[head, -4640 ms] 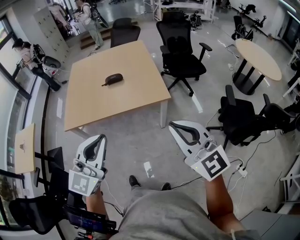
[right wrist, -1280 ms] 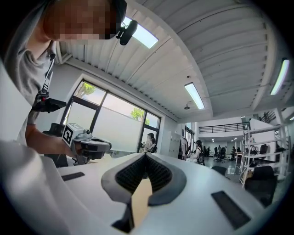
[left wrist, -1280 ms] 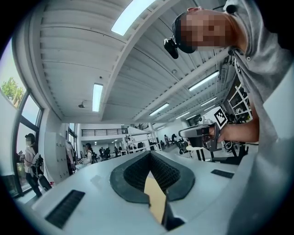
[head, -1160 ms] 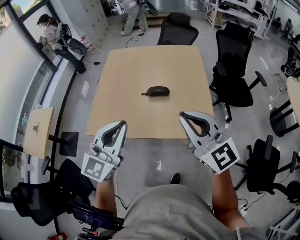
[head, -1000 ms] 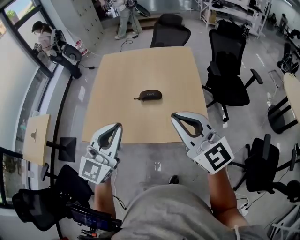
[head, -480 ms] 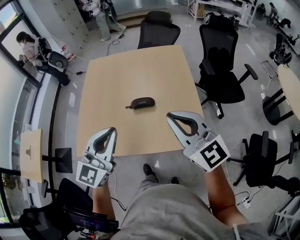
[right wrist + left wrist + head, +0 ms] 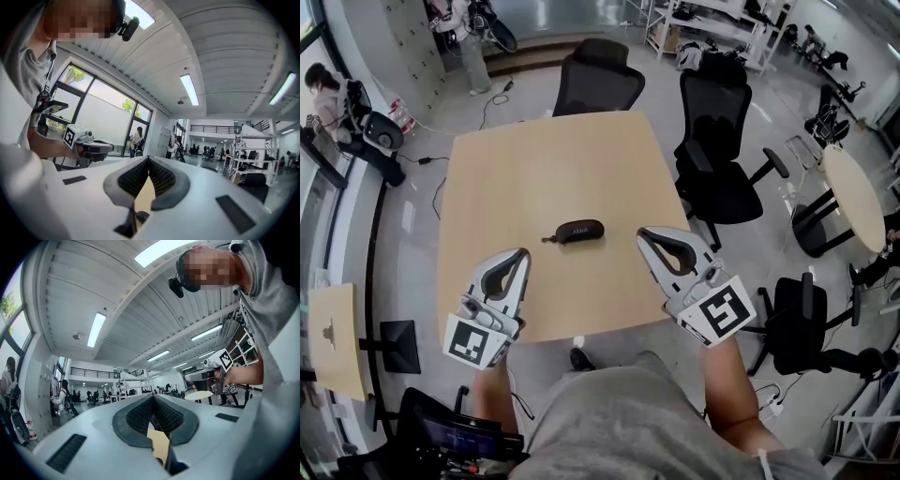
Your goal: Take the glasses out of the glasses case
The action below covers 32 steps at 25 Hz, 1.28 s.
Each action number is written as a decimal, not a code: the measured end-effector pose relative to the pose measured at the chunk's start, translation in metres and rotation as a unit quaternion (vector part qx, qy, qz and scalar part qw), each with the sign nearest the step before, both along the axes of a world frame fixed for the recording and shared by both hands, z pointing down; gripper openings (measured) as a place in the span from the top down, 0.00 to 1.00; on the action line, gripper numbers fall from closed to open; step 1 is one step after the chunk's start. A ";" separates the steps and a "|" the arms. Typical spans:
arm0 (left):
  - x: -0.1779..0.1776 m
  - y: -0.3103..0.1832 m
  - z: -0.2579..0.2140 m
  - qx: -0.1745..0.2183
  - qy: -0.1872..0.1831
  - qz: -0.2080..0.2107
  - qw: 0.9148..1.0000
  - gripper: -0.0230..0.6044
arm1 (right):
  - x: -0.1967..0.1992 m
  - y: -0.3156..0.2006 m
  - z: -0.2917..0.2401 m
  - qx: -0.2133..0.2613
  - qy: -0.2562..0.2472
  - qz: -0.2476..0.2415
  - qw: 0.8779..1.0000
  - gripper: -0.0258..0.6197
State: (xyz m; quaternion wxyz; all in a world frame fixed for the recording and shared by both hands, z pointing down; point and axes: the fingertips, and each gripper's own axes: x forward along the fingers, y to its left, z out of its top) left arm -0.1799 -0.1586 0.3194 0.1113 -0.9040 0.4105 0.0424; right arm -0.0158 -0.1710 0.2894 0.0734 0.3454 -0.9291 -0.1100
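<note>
Between the fingers of the left gripper: nothing. I read the tips as pressed together, with only a sliver of tan counter showing through the hollow behind the pads. They touch no object.

Between the fingers of the right gripper: nothing, likewise. The tips are together, the pads meet along one seam, and the same tan sliver shows beneath. No contact with anything.

Item, both grippers: held side by side in the person's hands, pointing away from the body, marker cubes toward the wearer. From the head view, both tips sit over the near part of the counter, the left toward its near-left side, the right toward its near-right corner.

Item, glasses case: dark, oval, closed, lying flat on the counter. It sits between the two grippers and a little beyond their tips, near both and touching neither. A small tab projects from its left end.

Item, counter: square, light wood. The case is the one object I see on it.

Item, surroundings: one black office chair at the counter's far side and a second black chair at its right side. A round table stands well off to the right. A person is at the far left, by the window wall.
</note>
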 end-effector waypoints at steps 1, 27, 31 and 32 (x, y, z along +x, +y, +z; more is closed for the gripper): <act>-0.005 -0.002 0.002 -0.002 0.003 0.001 1.000 0.96 | -0.003 -0.003 0.001 -0.001 0.003 0.002 1.000 0.95; -0.045 -0.101 0.027 -0.043 -0.002 -0.059 0.997 0.96 | -0.055 -0.140 0.027 -0.038 0.001 -0.061 0.997 0.95; -0.042 -0.123 0.037 -0.057 0.000 -0.055 0.997 0.96 | -0.059 -0.159 0.041 -0.055 0.004 -0.064 0.996 0.95; -0.040 -0.128 0.039 -0.059 0.000 -0.052 0.997 0.96 | -0.059 -0.162 0.044 -0.059 0.005 -0.064 0.996 0.95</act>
